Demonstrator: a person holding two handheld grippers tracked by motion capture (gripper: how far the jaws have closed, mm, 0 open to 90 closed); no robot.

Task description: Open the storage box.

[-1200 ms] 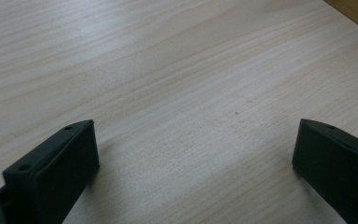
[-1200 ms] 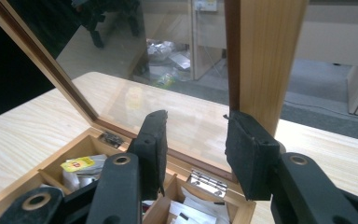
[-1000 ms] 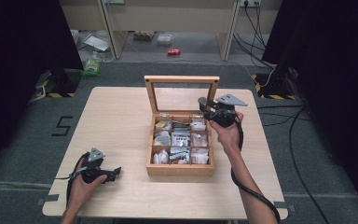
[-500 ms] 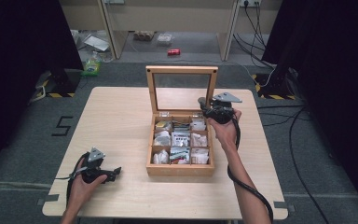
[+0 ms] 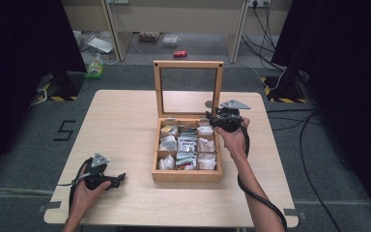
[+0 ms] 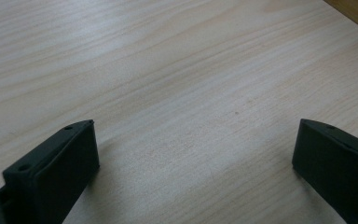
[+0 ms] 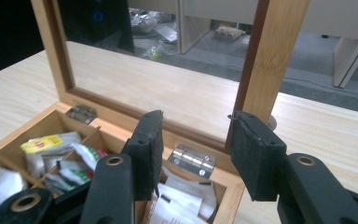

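- A wooden compartment box (image 5: pixel 187 166) sits at the centre of the high view, on a light wooden table (image 5: pixel 125 121).
- Its glass-paned lid (image 5: pixel 188 87) stands upright at the box's far edge, just above the middle of the frame; the table shows through the pane.
- The box is split into small compartments, each stuffed with tea-bag packets (image 5: pixel 187 145), mostly white, with one yellow packet (image 5: pixel 168 129) in the far-left cell.
- The right gripper (image 5: pixel 212 119) is right of centre in the high view, above the box's far-right corner and close to the lid's right post.
- In the right gripper view its jaws stand partly apart and have just been opening. Nothing is clamped between them.
- Between and beyond the pads in that view lie a silver hinge (image 7: pixel 192 160) and the lower lid frame; the lid's right post (image 7: pixel 271 65) rises just behind the right pad. I cannot tell whether that pad touches it.
- The left gripper (image 5: pixel 121 178) rests at the lower left of the high view, well apart from the box, in the person's left hand (image 5: pixel 84 193).
- In the left gripper view its jaws are spread wide over bare table, holding nothing.
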